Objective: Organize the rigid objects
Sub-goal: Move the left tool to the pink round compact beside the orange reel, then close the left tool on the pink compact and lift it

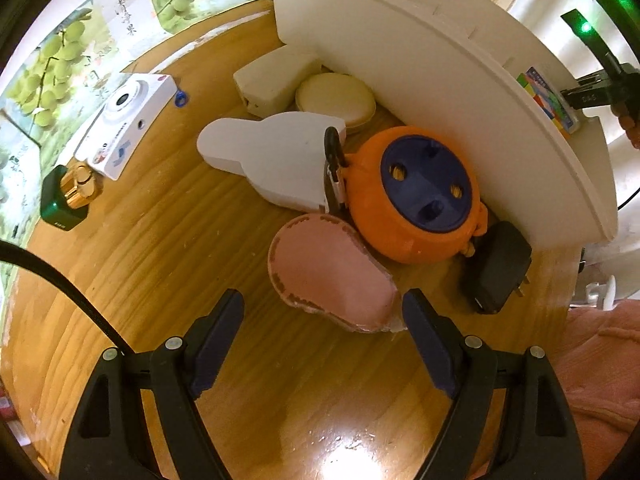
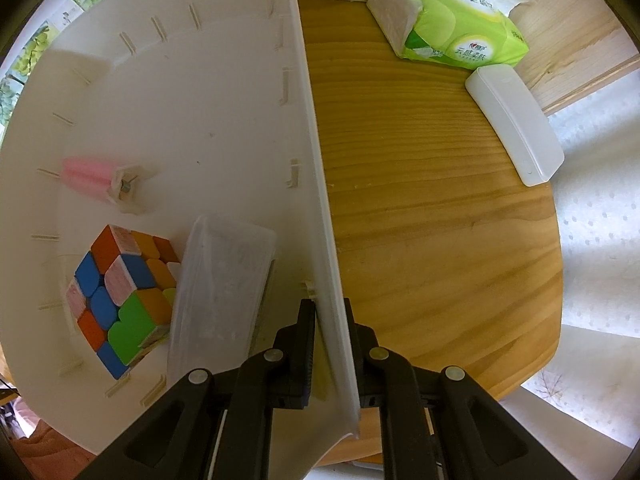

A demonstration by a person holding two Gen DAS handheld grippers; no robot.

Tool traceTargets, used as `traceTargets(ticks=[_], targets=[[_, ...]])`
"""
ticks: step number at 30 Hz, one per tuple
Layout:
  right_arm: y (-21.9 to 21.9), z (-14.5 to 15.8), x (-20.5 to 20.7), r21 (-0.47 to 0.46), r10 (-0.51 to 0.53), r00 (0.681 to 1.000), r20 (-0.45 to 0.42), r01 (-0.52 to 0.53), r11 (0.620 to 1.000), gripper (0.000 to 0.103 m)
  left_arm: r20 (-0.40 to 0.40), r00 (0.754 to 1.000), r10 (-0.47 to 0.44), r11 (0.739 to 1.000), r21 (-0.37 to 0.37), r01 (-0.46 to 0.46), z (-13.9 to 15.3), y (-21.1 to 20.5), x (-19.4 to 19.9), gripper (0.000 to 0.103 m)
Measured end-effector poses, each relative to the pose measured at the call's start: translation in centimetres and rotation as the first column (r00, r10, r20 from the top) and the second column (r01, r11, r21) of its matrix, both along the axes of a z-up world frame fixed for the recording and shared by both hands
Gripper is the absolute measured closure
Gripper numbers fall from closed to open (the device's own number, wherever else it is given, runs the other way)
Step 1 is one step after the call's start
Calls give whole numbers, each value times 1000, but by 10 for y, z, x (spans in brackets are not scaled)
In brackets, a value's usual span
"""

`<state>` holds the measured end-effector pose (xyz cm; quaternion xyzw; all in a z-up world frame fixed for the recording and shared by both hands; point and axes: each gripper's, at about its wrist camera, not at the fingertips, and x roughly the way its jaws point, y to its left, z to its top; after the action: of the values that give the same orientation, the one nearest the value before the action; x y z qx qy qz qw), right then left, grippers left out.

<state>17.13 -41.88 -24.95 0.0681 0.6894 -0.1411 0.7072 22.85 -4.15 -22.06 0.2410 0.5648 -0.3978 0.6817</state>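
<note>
My left gripper (image 1: 324,304) hangs open just above the wooden table, fingers pointing steeply down. A pink oval case (image 1: 332,272) lies flat between and just ahead of its fingertips, untouched. Beyond it sit an orange round gadget with a blue face (image 1: 416,196), a white rabbit-shaped case (image 1: 276,160), a cream round compact (image 1: 336,96) and a black plug adapter (image 1: 496,268). My right gripper (image 2: 330,312) is shut on the side wall of the white bin (image 2: 316,152). Inside the bin lie a colour cube (image 2: 120,296), a clear plastic box (image 2: 220,292) and a pink item (image 2: 88,176).
The bin's outer wall (image 1: 400,60) stands right behind the objects. A white camera box (image 1: 128,120) and a green perfume bottle (image 1: 68,196) sit at the left. A green tissue pack (image 2: 448,16) and a white case (image 2: 516,124) lie outside the bin. A pink sleeve (image 1: 600,380) is at the right.
</note>
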Motion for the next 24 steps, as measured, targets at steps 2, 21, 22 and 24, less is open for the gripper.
traceTargets(ticks=[2,21,22,24], targets=[[-1,1,1,1,-2,1000,1,2,1000,90,-13,1000,-1,1000,-14,1,-2,-1,5,19],[-10,4,-2,14,-19,1000,15,19,1000,90,56,993,-104,982,-155,112,0,0,3,27],[-11,4,-2,14,-20,1000,17,20,1000,90,59,993,-101,981,-160,109,2,9,-2,27],[-13,5,-3,17,-25,999,22,25,1000,90,61,994,-93,981,-164,102,3,16,-7,27]])
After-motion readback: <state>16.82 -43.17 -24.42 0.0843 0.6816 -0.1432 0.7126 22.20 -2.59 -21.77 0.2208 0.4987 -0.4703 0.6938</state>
